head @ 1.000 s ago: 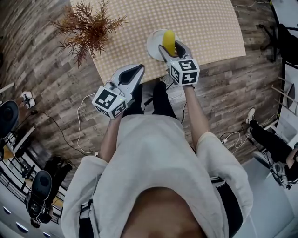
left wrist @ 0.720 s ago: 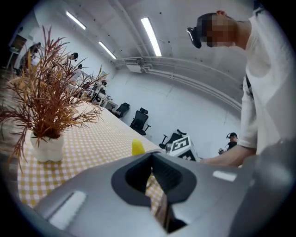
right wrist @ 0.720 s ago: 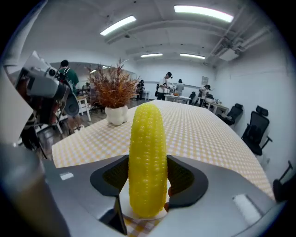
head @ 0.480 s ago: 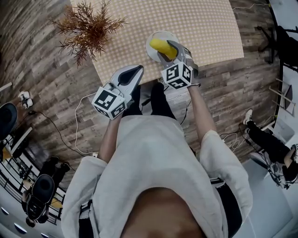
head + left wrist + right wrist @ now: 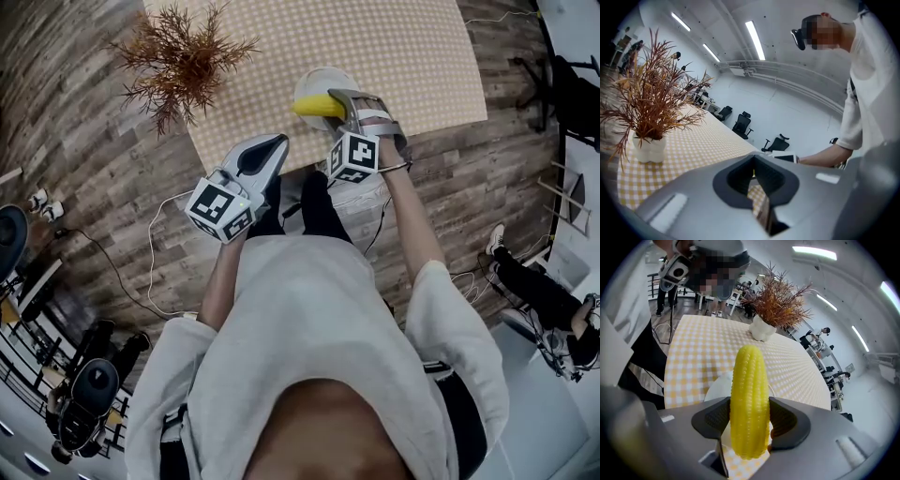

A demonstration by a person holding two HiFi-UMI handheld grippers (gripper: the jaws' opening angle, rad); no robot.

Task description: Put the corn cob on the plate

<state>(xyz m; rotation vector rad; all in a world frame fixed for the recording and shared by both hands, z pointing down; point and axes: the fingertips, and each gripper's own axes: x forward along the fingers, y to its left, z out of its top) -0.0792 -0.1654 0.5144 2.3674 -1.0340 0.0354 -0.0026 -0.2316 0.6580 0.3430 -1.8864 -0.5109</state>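
Now the right tool (image 5: 339, 105) has rolled the corn cob (image 5: 314, 105) sideways.

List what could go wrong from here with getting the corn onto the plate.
1. The corn cob is round and lies sideways in the right gripper over the plate; once released, it may roll past the rim.
2. The plate sits close to the near edge of the table, so a rolling cob could end up on the floor.
3. The jaws hold the cob near one end, so it may tip as they open.
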